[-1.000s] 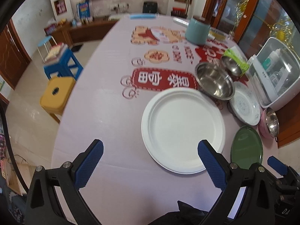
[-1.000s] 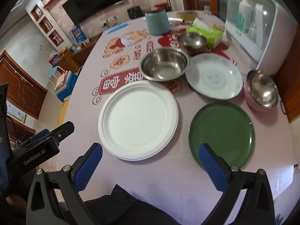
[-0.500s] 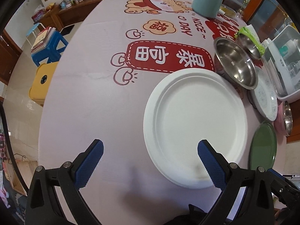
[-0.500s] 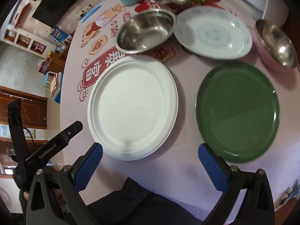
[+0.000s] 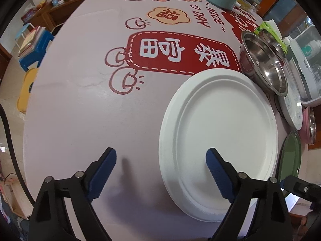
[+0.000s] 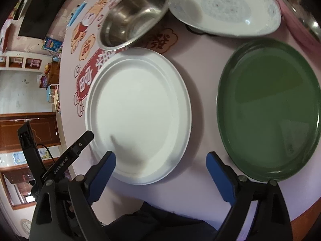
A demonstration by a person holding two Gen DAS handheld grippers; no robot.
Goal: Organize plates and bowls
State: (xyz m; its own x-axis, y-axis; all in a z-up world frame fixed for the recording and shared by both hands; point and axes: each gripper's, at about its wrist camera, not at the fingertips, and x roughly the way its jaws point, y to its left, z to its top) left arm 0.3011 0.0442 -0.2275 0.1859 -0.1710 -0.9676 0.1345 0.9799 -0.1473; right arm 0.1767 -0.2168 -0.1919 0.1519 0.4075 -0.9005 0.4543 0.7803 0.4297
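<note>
Pink printed tablecloth (image 5: 80, 100) covered table; stools, shelves, dark screen lay beyond at left. Left gripper (image 5: 161, 161) jaws closing, straddling white plate (image 5: 218, 140) near rim, pads not touching. Right gripper (image 6: 160, 165) jaws closing, nothing held, between white plate and green plate (image 6: 268, 110). Steel bowl (image 6: 132, 16) behind; patterned plate (image 6: 224, 8) blurred; pink-rimmed bowl (image 5: 310, 125) cut off.

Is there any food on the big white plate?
No, it is empty. The white plate lies flat on the table, and its whole face shows bare white in both views, with only a grey shadow near its front edge.
</note>
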